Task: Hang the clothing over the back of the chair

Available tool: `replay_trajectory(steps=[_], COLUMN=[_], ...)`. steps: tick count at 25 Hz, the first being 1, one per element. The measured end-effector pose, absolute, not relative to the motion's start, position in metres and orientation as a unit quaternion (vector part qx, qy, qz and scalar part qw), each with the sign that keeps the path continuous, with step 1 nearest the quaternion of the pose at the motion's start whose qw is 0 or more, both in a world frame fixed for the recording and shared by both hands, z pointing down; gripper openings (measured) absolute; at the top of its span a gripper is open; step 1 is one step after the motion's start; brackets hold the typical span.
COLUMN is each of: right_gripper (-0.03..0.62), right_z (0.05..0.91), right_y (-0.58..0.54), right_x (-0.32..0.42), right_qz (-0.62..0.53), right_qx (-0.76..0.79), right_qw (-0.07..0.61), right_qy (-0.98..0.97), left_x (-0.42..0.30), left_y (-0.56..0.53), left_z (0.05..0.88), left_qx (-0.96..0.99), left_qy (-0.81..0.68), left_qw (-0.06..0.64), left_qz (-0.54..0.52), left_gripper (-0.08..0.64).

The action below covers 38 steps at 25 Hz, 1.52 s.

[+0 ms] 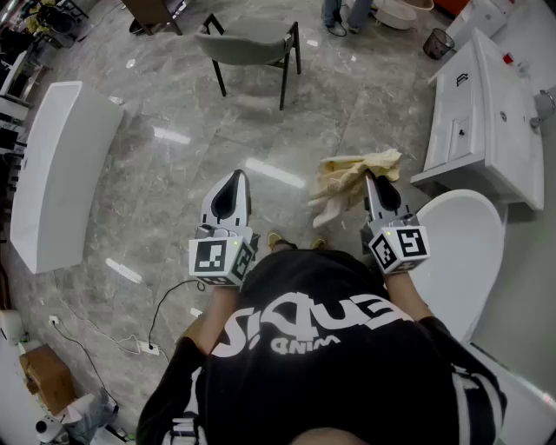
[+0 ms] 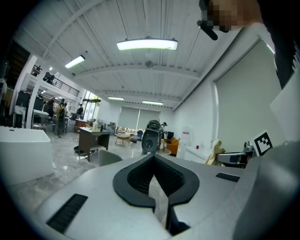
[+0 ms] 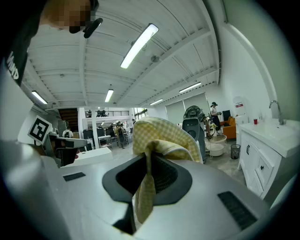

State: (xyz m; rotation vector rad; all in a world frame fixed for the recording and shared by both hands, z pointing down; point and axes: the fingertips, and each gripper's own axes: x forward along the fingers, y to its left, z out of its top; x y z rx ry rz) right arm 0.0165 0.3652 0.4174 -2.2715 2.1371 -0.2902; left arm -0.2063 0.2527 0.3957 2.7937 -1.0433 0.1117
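The clothing is a pale yellow checked cloth (image 1: 347,178); it hangs bunched from the tip of my right gripper (image 1: 372,179), which is shut on it. In the right gripper view the cloth (image 3: 164,133) drapes over the jaw tips and a strip of it runs down between the jaws of the right gripper (image 3: 147,157). My left gripper (image 1: 233,179) is held level beside it, shut with nothing in it; the left gripper view shows its tips (image 2: 153,157) meeting. The grey chair (image 1: 252,43) with dark legs stands well ahead on the marble floor, apart from both grippers.
A white bathtub (image 1: 61,165) lies on the left. A white vanity cabinet (image 1: 482,122) and a rounded white fixture (image 1: 465,239) stand at the right. A dark mesh bin (image 1: 439,42) and a person's legs (image 1: 343,13) are beyond the chair. A cable (image 1: 161,308) crosses the floor.
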Motion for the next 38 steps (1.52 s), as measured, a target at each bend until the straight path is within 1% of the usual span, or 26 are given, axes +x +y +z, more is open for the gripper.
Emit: replay_trajectory(steps=[11, 18, 24, 38], right_gripper=[0.034, 0.034, 0.034, 0.034], right_z=[0.413, 0.400, 0.392, 0.397], right_y=[0.355, 0.346, 0.328, 0.262], right_x=[0.014, 0.007, 0.002, 0.019], right_qz=[-0.099, -0.072, -0.064, -0.062], right_qx=[-0.736, -0.739, -0.748, -0.738], right_qw=[0.025, 0.048, 0.049, 0.056], right_qy=[0.670, 0.668, 0.659, 0.670], left_x=[-0.213, -0.225, -0.230, -0.214], left_y=[0.237, 0.222, 0.203, 0.141], left_z=[0.398, 0.398, 0.394, 0.398], left_qx=[0.937, 0.947, 0.950, 0.948], left_qy=[-0.335, -0.305, -0.296, -0.306], left_qw=[0.088, 0.092, 0.092, 0.087], left_qz=[0.046, 0.038, 0.031, 0.030], left_gripper=[0.015, 0.015, 0.015, 0.015])
